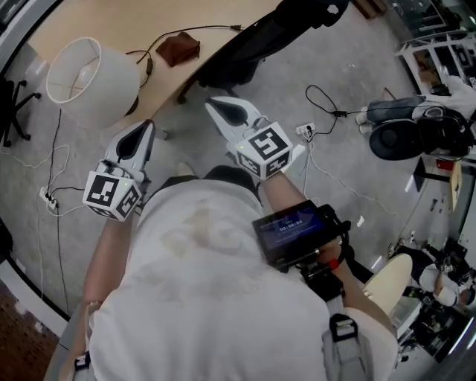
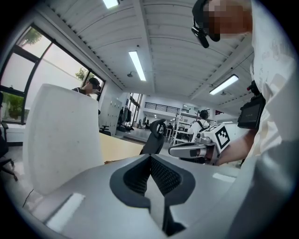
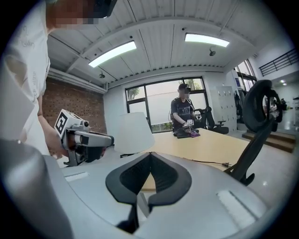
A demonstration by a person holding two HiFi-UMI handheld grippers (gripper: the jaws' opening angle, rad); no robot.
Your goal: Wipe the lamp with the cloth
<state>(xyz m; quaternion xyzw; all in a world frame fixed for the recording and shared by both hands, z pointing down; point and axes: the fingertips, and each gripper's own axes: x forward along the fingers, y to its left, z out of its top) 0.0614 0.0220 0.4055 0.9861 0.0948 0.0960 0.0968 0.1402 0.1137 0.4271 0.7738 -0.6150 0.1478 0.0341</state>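
The lamp, with its white shade [image 1: 93, 78], stands at the near left end of a wooden table [image 1: 119, 22]. A brown cloth [image 1: 178, 48] lies on the table to the right of the lamp, beside the lamp's black cable. My left gripper [image 1: 146, 126] is shut and empty, just short of the shade and to its right. My right gripper [image 1: 216, 104] is also shut and empty, below the table edge and short of the cloth. The shade [image 2: 63, 149] fills the left of the left gripper view, and in the right gripper view the shade [image 3: 133, 133] stands ahead.
A black office chair [image 1: 253, 41] stands at the table edge right of the cloth. Cables and a power strip [image 1: 306, 132] lie on the grey floor. Black gear [image 1: 416, 130] sits at the right. Another person [image 3: 184, 112] sits at the table's far end.
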